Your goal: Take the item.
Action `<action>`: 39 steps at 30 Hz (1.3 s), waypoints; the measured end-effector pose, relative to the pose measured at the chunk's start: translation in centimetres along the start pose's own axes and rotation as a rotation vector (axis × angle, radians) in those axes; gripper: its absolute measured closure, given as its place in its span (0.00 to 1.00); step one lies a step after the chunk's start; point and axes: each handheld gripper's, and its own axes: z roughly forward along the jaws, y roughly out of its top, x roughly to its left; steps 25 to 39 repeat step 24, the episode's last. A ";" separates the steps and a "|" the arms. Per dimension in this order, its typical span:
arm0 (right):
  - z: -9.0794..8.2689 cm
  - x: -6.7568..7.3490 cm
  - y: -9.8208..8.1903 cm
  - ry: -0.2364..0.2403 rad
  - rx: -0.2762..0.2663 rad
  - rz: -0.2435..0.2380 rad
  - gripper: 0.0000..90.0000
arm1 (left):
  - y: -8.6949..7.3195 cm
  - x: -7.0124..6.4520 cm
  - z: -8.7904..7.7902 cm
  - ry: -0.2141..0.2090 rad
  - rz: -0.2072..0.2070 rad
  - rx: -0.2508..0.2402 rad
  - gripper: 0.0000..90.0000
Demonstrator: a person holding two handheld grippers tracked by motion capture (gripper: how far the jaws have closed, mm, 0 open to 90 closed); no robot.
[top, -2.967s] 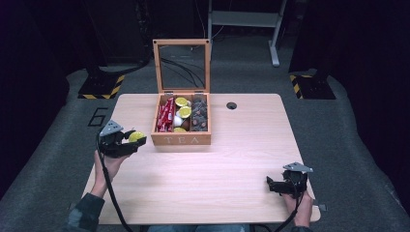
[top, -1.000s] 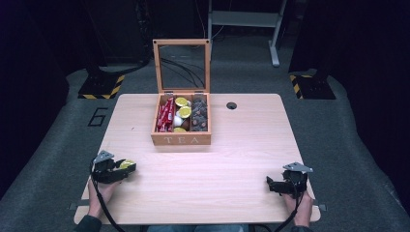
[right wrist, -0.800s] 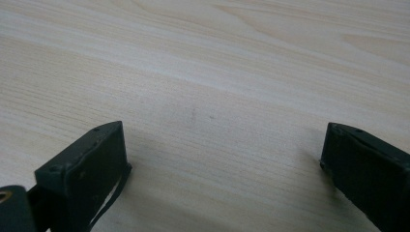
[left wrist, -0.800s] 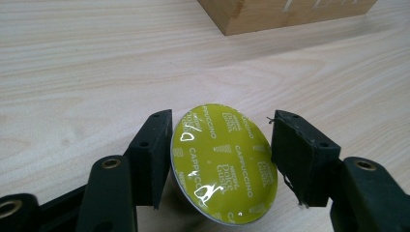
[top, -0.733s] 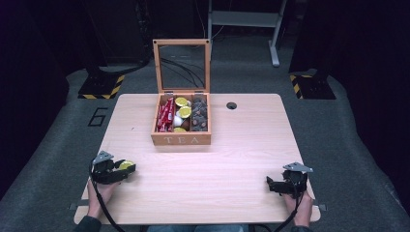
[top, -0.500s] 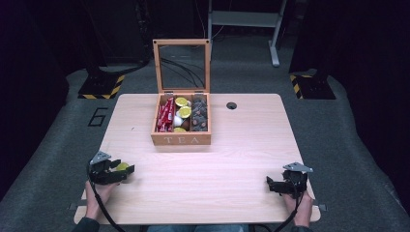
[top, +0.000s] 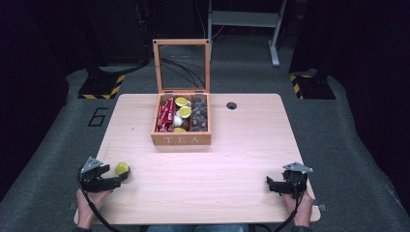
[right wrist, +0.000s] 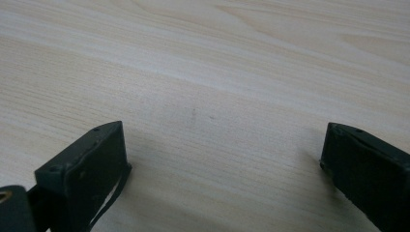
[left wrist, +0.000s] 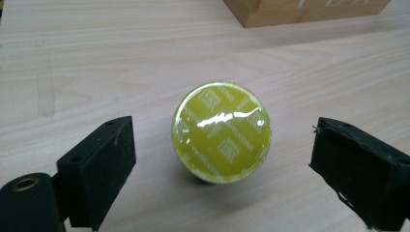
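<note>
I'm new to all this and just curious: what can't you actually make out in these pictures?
- Yellow capsule, left gripper view: its foil lid hides the body; the lid print is too small to read.
- Tea box, high view: the lower contents are buried under the top ones; left gripper view: cut off by the top edge.
- Right gripper, high view: too small to judge the jaws.

Looks like a lab or test studio: one bare wooden table [top: 241, 193] on grey carpet [top: 358, 145], black walls, hazard-striped stand bases [top: 99, 89] at far left and right, cables behind.
</note>
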 end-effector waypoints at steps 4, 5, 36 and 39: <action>0.0 0.0 0.0 0.000 0.000 0.000 0.02 | -0.8 0.2 -0.5 0.011 -0.004 0.018 0.06; 0.0 0.0 0.0 0.000 0.000 0.000 0.02 | -1.1 0.3 -0.5 0.014 -0.008 0.023 0.06; 0.0 0.0 0.0 -0.001 0.000 0.001 0.02 | -2.9 -0.1 0.1 0.105 0.125 0.135 0.00; 0.0 0.0 0.0 -0.001 0.000 0.001 0.02 | -2.9 -0.1 0.1 0.105 0.125 0.135 0.00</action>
